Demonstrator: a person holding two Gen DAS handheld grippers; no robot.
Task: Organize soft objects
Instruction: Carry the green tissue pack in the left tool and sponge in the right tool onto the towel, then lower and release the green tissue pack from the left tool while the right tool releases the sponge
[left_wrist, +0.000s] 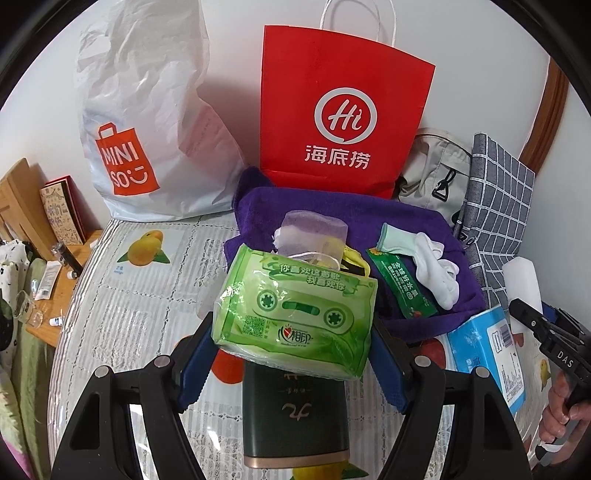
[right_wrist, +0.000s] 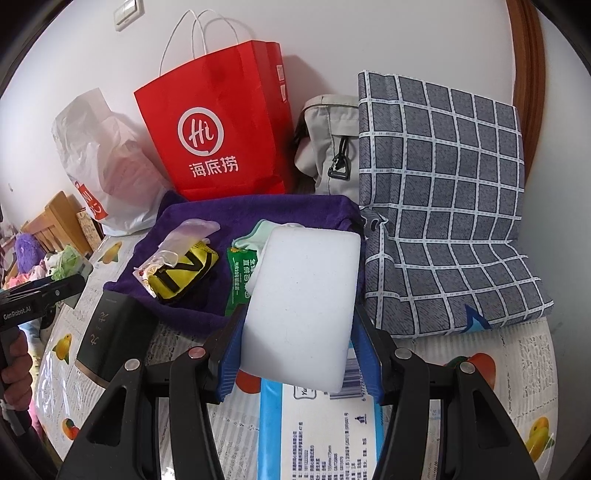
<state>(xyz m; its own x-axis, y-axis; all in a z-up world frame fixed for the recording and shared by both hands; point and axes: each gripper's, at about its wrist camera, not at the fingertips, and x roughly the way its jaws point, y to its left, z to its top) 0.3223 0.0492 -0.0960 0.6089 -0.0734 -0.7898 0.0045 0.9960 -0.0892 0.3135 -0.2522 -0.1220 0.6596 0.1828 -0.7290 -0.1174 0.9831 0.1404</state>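
- The left gripper (left_wrist: 293, 354) is pinching a green tissue pack (left_wrist: 295, 310) across its width, both blue pads pressed into the soft wrapper, and the pack hangs clear above a dark green box (left_wrist: 295, 410) lying on the table.
- The right gripper (right_wrist: 299, 350) is clamped on a white sponge block (right_wrist: 303, 310), one pad on each long side, holding it up over a blue-and-white pack (right_wrist: 314, 435) that lies flat beneath it.
- Both hands look to be mid-carry: each soft thing is lifted and pointed toward the purple towel (left_wrist: 406, 218) spread at the back of the table.
- On that towel I can see white socks (left_wrist: 439, 273), a green sachet (left_wrist: 402, 284), a yellow-and-black packet (right_wrist: 184, 273) and a clear wrapper (left_wrist: 314, 232), so it reads as the gathering spot, though I can't be sure of that.
- Behind it stand a red paper bag (left_wrist: 343, 110), a white shopping bag (left_wrist: 147, 122), a grey pouch (right_wrist: 328, 147) and a checked cushion (right_wrist: 450, 199).
- Next, I'd judge, each hand needs a bare patch of towel: the tissue pack toward the near left edge, the sponge toward the right, short of the socks.
- Both things squash easily, so the pads should spread only once each one rests on the cloth.
- The two grippers are close together, so setting down one at a time seems wiser.
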